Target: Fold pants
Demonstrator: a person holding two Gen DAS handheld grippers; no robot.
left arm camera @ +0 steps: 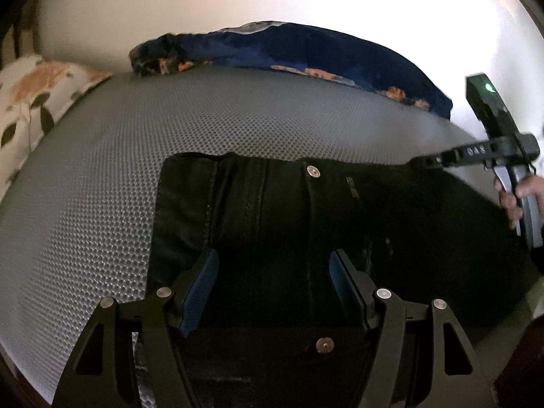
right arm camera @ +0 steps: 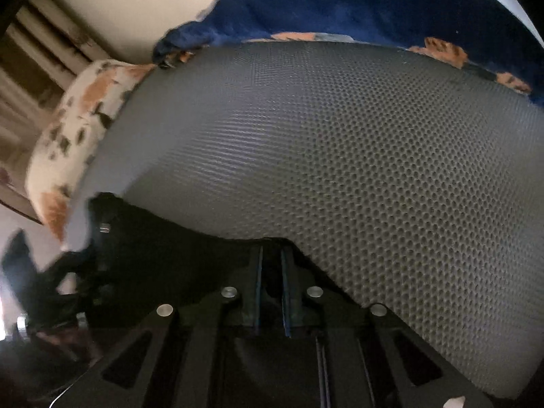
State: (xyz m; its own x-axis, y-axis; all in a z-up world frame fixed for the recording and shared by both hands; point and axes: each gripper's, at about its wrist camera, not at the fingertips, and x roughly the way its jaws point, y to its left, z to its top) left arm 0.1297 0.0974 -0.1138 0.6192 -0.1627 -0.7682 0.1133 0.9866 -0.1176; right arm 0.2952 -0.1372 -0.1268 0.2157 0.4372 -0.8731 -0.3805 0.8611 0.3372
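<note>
Black pants (left arm camera: 278,217) lie flat on a grey mesh mattress (left arm camera: 102,176), waistband at the far edge with a silver button (left arm camera: 313,171). My left gripper (left arm camera: 273,272) is open just above the pants, blue pads apart on either side of the fly seam. My right gripper (right arm camera: 271,261) is shut on the edge of the pants (right arm camera: 163,258), which show as a dark fold in the right wrist view. The right gripper also shows in the left wrist view (left arm camera: 421,160) at the waistband's right corner, held by a hand.
A blue floral blanket (left arm camera: 306,51) lies bunched along the far side of the mattress. A white floral pillow (left arm camera: 34,102) sits at the left. A pale wall stands behind. Grey mattress (right arm camera: 374,170) stretches ahead of the right gripper.
</note>
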